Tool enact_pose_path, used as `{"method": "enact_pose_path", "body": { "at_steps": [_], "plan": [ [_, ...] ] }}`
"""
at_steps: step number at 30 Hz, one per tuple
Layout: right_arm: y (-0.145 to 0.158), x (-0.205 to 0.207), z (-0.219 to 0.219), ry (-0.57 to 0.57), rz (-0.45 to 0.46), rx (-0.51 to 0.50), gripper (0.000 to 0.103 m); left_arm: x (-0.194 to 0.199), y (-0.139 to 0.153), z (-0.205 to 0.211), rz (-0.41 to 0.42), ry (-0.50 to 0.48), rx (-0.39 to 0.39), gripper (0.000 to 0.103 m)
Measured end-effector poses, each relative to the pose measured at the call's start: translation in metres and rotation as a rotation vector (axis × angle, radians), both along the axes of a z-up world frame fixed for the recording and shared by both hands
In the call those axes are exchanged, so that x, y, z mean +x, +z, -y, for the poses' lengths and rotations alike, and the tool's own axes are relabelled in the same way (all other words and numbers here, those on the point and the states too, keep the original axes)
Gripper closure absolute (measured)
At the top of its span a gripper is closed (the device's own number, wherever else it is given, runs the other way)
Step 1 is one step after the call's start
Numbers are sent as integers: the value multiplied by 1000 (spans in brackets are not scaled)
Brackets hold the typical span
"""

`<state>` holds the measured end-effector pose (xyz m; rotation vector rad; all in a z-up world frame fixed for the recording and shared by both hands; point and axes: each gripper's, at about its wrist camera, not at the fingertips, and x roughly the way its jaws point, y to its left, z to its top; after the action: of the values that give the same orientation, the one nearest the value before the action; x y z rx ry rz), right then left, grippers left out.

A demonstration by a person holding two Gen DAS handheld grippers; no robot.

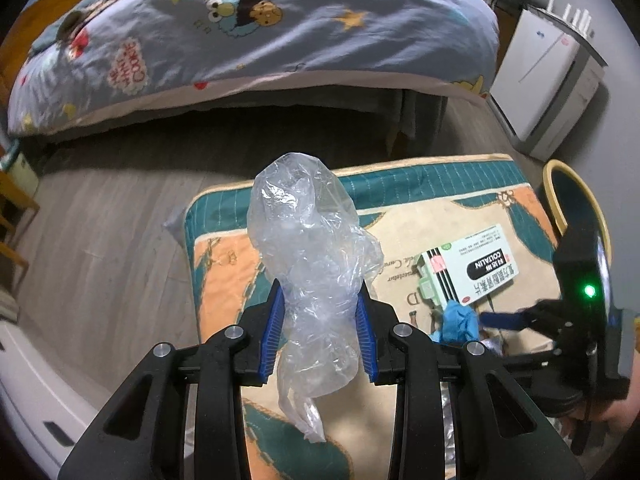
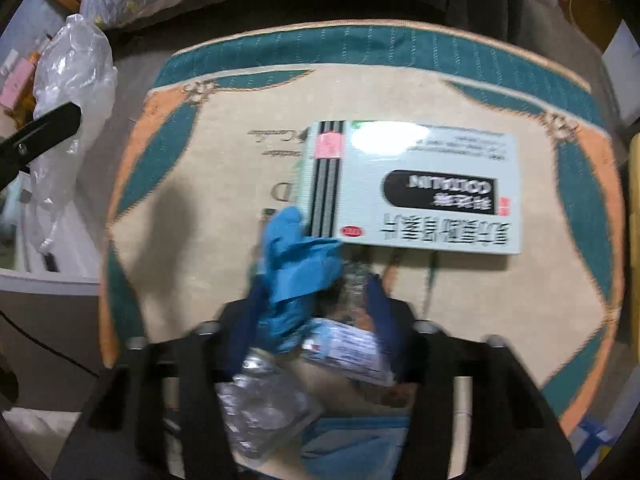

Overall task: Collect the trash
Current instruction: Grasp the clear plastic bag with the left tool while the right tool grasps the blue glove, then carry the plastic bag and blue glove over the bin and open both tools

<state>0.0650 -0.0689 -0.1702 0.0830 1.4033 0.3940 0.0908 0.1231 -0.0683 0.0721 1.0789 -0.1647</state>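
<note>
Here the left gripper point(image 1: 320, 320) hangs above the mat point(image 1: 224, 272), its blue pads point(image 1: 274, 328) pressed against one crumpled clear plastic bag point(image 1: 312, 256). The right gripper point(image 2: 316, 308), low over the mat beside one medicine box point(image 2: 416, 188), clamps one blue glove point(image 2: 296, 264) together with blurred wrappers; their number cannot be told.
</note>
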Motion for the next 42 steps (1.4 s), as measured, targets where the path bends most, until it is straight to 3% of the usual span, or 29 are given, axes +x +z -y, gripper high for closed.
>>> {"method": "enact_pose_path", "body": {
  "at_steps": [1, 2, 14, 23, 33, 42],
  "plan": [
    [3, -1, 0, -8, 2, 12, 74, -1, 3, 2, 5, -6, -1, 69],
    [7, -3, 1, -11, 12, 21, 76, -2, 6, 4, 11, -11, -4, 69],
    [85, -8, 65, -162, 159, 115, 77, -12, 28, 36, 64, -57, -20, 69],
    [135, -9, 153, -268, 358, 11, 77, -14, 39, 104, 126, -159, -71, 69],
    [127, -5, 275, -475, 361, -25, 77, -15, 45, 211, 162, -319, -144, 69],
    [97, -9, 353, -583, 297, -62, 77, -11, 23, 298, 132, -445, -140, 69]
  ]
}}
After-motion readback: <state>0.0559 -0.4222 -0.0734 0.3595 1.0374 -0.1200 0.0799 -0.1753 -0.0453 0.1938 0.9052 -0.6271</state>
